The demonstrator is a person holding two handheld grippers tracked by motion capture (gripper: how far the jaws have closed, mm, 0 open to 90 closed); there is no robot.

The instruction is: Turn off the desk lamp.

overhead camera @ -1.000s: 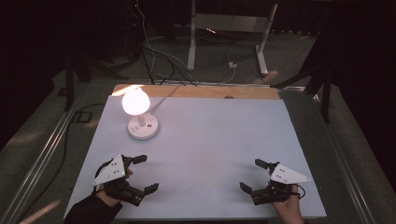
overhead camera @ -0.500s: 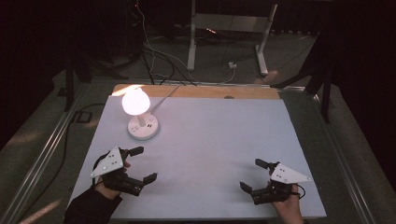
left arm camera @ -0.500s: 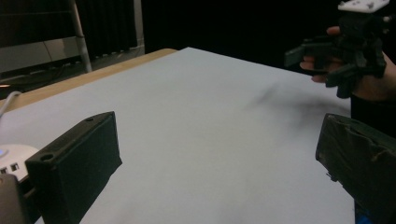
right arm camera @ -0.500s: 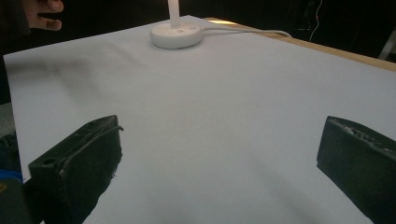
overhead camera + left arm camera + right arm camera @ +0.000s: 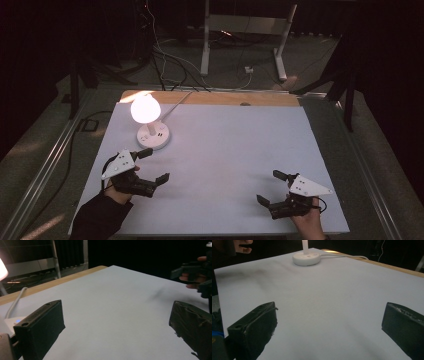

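A lit white desk lamp (image 5: 146, 110) stands on its round base (image 5: 153, 137) at the table's far left; the base (image 5: 306, 258) also appears in the right gripper view. My left gripper (image 5: 156, 164) hovers just in front of and below that base, open, nothing between its jaws. In the left gripper view the left gripper (image 5: 116, 325) spans bare white table, with the lamp base (image 5: 13, 321) at the left edge. My right gripper (image 5: 267, 186) rests near the front right, open and empty, also seen as the right gripper (image 5: 329, 325).
A white sheet covers the table (image 5: 235, 150), with a wooden strip (image 5: 215, 98) along the back edge. The lamp's white cable (image 5: 175, 102) runs off the back. Cables and a stand's legs (image 5: 245, 45) lie on the dark floor beyond.
My left gripper has moved forward, away from the front edge and closer to the lamp base. The right gripper has stayed put.
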